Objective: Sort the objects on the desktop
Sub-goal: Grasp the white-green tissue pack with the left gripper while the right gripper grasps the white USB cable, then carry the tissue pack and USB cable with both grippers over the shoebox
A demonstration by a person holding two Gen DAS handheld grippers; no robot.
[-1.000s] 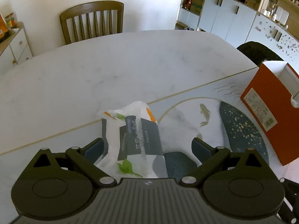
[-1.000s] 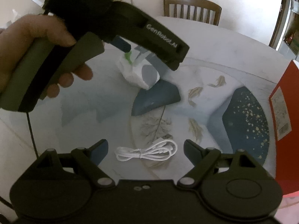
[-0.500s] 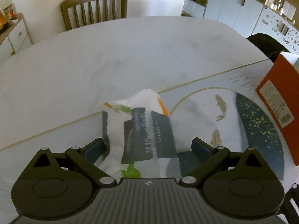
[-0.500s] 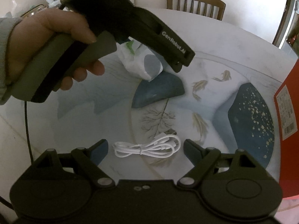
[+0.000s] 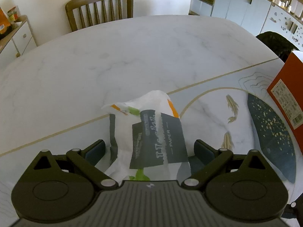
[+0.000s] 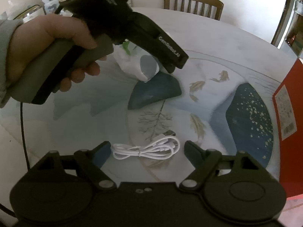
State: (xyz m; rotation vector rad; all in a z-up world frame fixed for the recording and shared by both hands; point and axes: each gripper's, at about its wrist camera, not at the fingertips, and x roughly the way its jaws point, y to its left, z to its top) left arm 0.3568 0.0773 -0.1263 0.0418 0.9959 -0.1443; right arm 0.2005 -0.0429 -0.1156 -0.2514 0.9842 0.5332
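Observation:
A white tissue pack (image 5: 151,132) with a dark label, green and orange marks lies on the table between the fingers of my left gripper (image 5: 149,148), which is open around it. The pack also shows in the right wrist view (image 6: 134,64), partly hidden by the left gripper's body. A coiled white cable (image 6: 145,148) lies on the table between the fingers of my right gripper (image 6: 146,150), which is open and close above it.
An orange-red box (image 5: 286,94) stands at the table's right edge and also shows in the right wrist view (image 6: 287,113). The marble table (image 5: 113,60) bears a fish and dark blue pattern. A wooden chair (image 5: 100,9) stands at the far side.
My left gripper has come closer over the tissue pack, which now sits deeper between its fingers. My right gripper has moved down nearer the white cable. Both stay open.

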